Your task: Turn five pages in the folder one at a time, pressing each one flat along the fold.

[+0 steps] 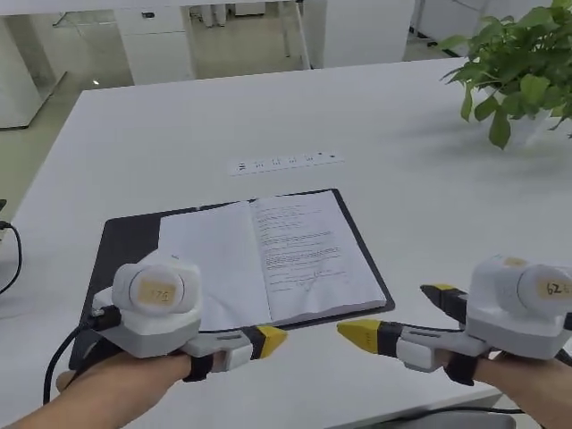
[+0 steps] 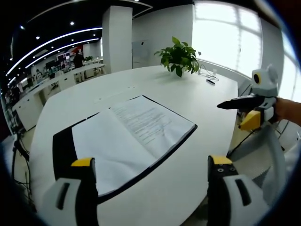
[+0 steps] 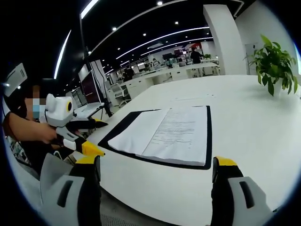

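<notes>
Hovering before the open folder (image 1: 268,259), left tongs (image 2: 151,161) and right tongs (image 3: 155,161) gape; gripper views add office desks (image 3: 141,82).

White table (image 1: 402,161) carries open folder (image 1: 234,268) (black cover), potted plant (image 1: 523,71), socket strip (image 1: 284,162).

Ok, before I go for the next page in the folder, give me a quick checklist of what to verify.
1. Black folder open, flat on the white table: ok.
2. Printed right-hand page bare, nothing resting on it: ok.
3. Left tongs open, off the paper: ok.
4. Right tongs open, off the paper: ok.
5. Green potted plant far from the folder: ok.
6. Pages already turned: cannot tell.
</notes>
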Available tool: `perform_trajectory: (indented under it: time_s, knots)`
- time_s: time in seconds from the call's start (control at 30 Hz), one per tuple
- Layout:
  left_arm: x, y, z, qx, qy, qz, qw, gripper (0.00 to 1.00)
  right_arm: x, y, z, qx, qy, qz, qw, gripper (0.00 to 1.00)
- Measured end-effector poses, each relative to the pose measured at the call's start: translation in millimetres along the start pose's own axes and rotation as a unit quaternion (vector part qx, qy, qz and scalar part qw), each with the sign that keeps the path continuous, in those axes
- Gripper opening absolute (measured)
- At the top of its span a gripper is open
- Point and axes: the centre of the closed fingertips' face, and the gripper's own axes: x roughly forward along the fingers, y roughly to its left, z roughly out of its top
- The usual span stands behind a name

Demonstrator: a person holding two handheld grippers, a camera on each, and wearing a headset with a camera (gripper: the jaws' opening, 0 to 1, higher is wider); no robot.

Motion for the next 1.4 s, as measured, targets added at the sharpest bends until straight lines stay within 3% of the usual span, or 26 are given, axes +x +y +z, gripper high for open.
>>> perform_trajectory:
  time_s: [0.43,0.87,1.4]
  knots:
    - [37.3,-8.8,4.3,0.022,0.006,-0.029,0.9993,0.92,0.3,5.7,4.7,0.006,-0.01,-0.008,0.9999,0.99]
    - [80.0,-21.2,20.4,0.045,-0.01,-0.057,0.9973,0.82,-0.7,11.2,7.9,0.015,-0.017,-0.019,0.9996,0.99]
    - [131.5,-35.9,21.5,0.061,-0.01,-0.073,0.9954,0.67,1.4,11.7,6.1,0.021,-0.016,-0.035,0.999,0.98]
